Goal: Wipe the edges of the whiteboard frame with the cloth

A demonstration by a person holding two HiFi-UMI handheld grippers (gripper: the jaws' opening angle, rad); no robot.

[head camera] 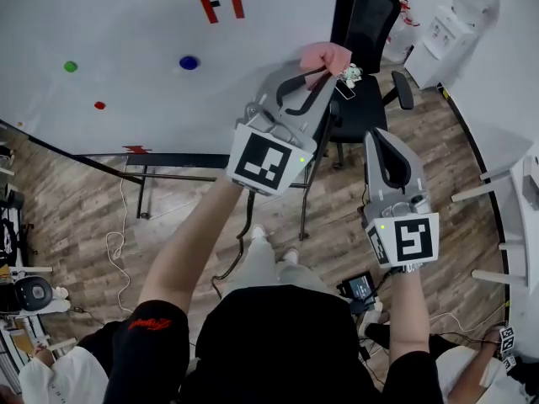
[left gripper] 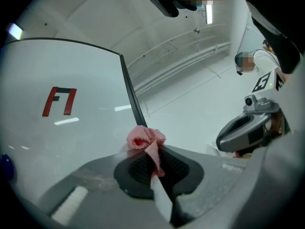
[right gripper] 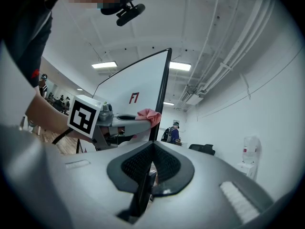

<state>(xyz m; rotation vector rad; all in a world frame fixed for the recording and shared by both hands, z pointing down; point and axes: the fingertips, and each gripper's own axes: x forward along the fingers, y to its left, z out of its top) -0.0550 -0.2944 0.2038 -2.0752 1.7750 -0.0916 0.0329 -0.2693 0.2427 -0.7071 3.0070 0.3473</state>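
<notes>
The left tongs [left gripper: 155,162] are pinched on a pink cloth [left gripper: 145,140], the two black pads pressed against a strip of it while the rest bunches out past the tips in a crumpled knot. In the left gripper view that knot sits at the lower end of the dark frame [left gripper: 129,90] along the whiteboard [left gripper: 71,142] edge, at the middle of the picture, and seems to touch it, though the wide lens makes contact hard to judge. In the head view the cloth [head camera: 327,55] lies upper centre, at the board's right edge, just in front of a black chair [head camera: 368,23]. The right tongs [right gripper: 152,165] are pressed together with nothing between them. The board is white, with a red mark [head camera: 221,2] and blue [head camera: 189,62], green [head camera: 71,66] and red [head camera: 99,105] dots. The left forearm reaches up from lower centre towards the board; the right tongs [head camera: 377,135] are held lower, right of centre, pointing up the picture, well apart from the frame, over the wooden floor [head camera: 76,200].
</notes>
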